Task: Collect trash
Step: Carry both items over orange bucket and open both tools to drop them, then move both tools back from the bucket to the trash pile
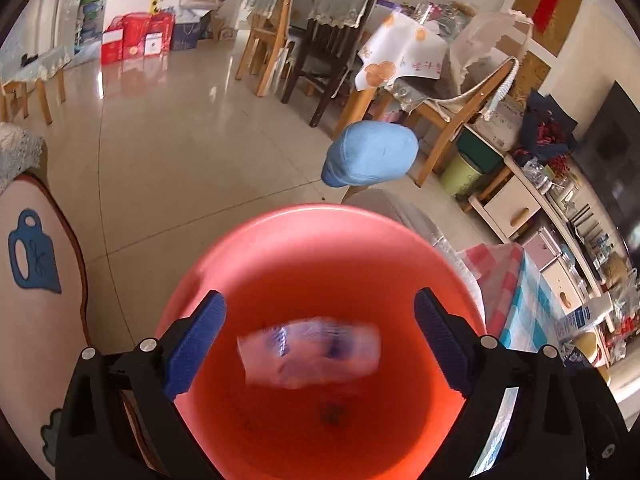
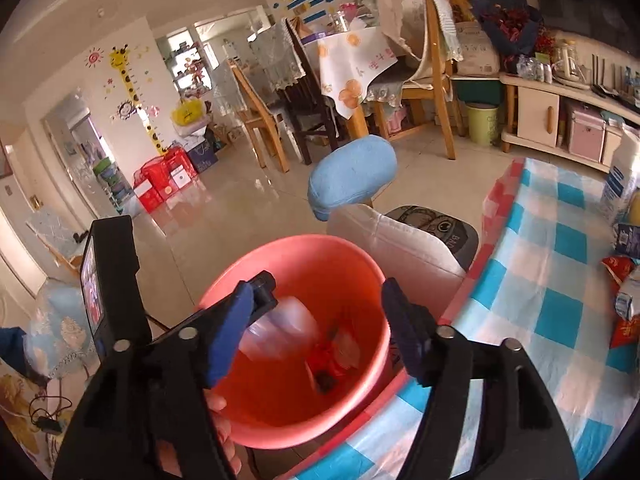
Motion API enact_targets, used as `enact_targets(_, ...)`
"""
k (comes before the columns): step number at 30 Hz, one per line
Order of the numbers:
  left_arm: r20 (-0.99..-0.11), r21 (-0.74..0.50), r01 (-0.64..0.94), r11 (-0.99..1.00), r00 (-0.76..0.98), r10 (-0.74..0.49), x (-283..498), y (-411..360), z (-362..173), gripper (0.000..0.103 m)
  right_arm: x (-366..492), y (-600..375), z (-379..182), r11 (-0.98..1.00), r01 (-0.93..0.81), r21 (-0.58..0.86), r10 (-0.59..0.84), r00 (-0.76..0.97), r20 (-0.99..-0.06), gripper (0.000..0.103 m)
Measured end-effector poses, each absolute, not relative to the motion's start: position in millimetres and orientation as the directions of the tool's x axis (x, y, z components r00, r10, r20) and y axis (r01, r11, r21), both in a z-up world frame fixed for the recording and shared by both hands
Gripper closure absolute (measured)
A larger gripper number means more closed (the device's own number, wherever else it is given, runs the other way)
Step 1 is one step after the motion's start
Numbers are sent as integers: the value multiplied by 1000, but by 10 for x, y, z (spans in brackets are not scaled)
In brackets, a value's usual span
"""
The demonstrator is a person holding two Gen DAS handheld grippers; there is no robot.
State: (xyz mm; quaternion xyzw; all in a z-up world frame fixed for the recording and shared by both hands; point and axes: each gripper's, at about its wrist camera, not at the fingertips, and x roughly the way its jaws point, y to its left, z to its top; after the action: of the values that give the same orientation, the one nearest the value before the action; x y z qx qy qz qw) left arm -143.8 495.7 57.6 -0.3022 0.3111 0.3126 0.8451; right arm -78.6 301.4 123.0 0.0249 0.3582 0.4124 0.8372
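The left gripper (image 1: 316,344) hangs right over the mouth of the bucket (image 1: 320,224), jaws spread wide with nothing between them. Just below, a white wrapper (image 1: 310,354) with blue print shows as a blur inside the bucket; my guess is it is dropping in, though I cannot tell whether it has landed. The right gripper (image 2: 316,324) is beside it, also over the bucket (image 2: 376,280), fingers apart and empty.

From the right camera the bucket holds more than that: a reddish wrapper (image 2: 328,360) and a small dark scrap (image 2: 324,380) lie on its bottom, with the pale wrapper (image 2: 280,332) nearer the left wall. So some trash is already collected.

The bucket sits just off the near-left corner of the table (image 2: 540,280), touching or almost touching the checked cloth's edge. Work remains: at the table's right edge a red and white packet (image 2: 624,300) lies crumpled, a dark blue pack (image 2: 628,238) beyond it, and a tall white bag (image 2: 620,184) stands at the far right corner. Whether the bag counts as trash I cannot say. By my reckoning the job is partway through, with at least the crumpled packet left to fetch, a reach well away from the bucket for the right gripper
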Motion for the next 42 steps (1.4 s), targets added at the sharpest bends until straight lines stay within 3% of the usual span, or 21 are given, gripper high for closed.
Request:
enact_targets(7, -636, -337, -644, 687, 694, 339, -1409, 4750, 718, 7, -896, 2484, 1230, 736, -633, 242, 629, 505, -591, 18)
enact_targets(24, -405, -479, -444, 757, 877, 259, -1382, 4220, 904, 7, -1368, 1566, 932, 795, -606, 17, 481, 613, -627, 15)
enact_targets(30, -509, -409, -442, 798, 836, 202, -1144, 3989, 891, 7, -1510, 1374, 884, 797, -604, -24, 461, 632, -623, 14)
enact_targets(42, -539, -380, -388, 840, 831, 140, -1016, 3593, 871, 7, -1559, 1015, 850, 815, -580, -18, 456, 660, -597, 11)
